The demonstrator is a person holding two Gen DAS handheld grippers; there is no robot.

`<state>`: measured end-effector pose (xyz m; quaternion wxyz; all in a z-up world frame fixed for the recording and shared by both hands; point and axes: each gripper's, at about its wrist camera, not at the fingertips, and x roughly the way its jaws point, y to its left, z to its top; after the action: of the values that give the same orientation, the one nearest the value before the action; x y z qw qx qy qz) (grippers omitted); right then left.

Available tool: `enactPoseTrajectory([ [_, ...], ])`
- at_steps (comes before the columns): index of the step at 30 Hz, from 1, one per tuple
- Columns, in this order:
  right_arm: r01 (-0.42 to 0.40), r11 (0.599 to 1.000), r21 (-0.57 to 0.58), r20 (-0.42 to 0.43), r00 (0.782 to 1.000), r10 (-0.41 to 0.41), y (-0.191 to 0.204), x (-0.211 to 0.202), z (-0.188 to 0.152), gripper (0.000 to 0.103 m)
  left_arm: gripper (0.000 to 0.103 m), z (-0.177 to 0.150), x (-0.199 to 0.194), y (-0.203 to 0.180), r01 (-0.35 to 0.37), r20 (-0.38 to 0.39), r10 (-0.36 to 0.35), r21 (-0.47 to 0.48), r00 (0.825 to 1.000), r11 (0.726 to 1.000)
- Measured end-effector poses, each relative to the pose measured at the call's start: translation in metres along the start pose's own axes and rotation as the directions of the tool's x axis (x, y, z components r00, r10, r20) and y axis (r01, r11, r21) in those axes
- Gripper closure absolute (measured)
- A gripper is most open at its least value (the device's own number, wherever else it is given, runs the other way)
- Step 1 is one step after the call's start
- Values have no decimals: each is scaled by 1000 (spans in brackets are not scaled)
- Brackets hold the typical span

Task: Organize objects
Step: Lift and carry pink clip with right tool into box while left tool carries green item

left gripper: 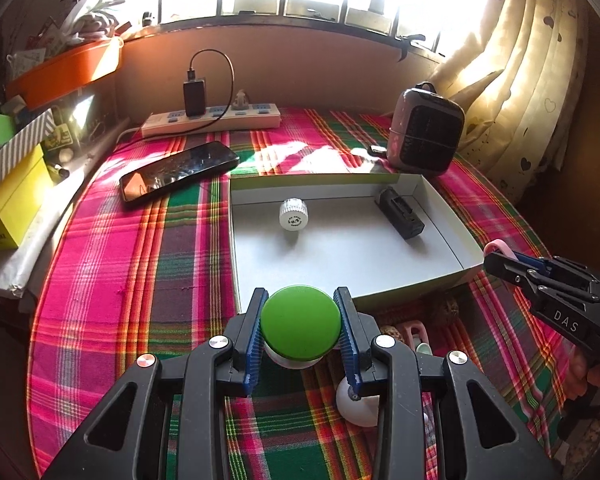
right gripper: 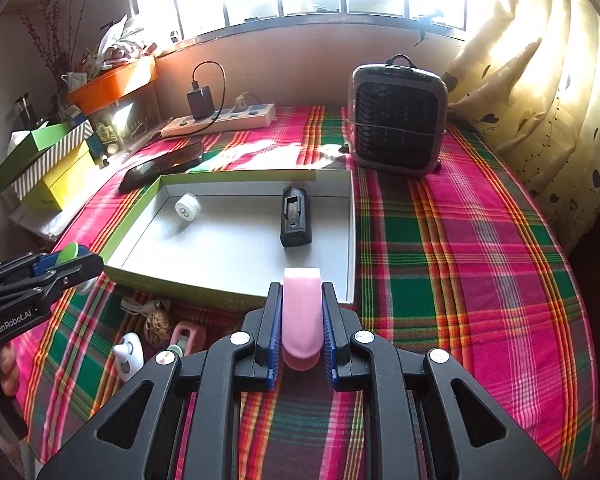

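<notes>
Your left gripper (left gripper: 300,322) is clenched on a green-topped ball (left gripper: 300,326), held just before the near wall of the box (left gripper: 412,289). Your right gripper (right gripper: 301,322) squeezes a pink piece (right gripper: 302,308) near the same wall. Inside the box lie a white cap (left gripper: 293,214) and a black block (right gripper: 296,216), well apart.

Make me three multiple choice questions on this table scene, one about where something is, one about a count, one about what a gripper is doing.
1. Where does the phone lie?
A. in the box
B. on the cloth, left of the box
C. on the heater

2. How many things lie in the box?
A. two
B. four
C. none

3. What does the left gripper hold?
A. nothing
B. a pink piece
C. a green-topped jar

Answers: B, it rests on the plaid cloth; A, white cap and black device; C, fingers press the green-topped jar.
</notes>
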<state>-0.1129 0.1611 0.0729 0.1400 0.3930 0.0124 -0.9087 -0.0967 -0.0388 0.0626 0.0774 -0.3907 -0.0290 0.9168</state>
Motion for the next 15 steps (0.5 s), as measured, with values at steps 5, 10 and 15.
enactPoseTrajectory([
  [5,-18,1000,-8,-5,1000,18,4,8,12,84,72,9,9,-3,2,-5,-1,17,1000,1000],
  [10,-31,999,-26,-10,999,30,9,17,23,84,72,16,19,-2,3,-16,-3,14,1000,1000],
  [15,-47,998,-34,-22,999,46,14,29,35,84,72,23,31,1,4,-27,-4,2,1000,1000],
])
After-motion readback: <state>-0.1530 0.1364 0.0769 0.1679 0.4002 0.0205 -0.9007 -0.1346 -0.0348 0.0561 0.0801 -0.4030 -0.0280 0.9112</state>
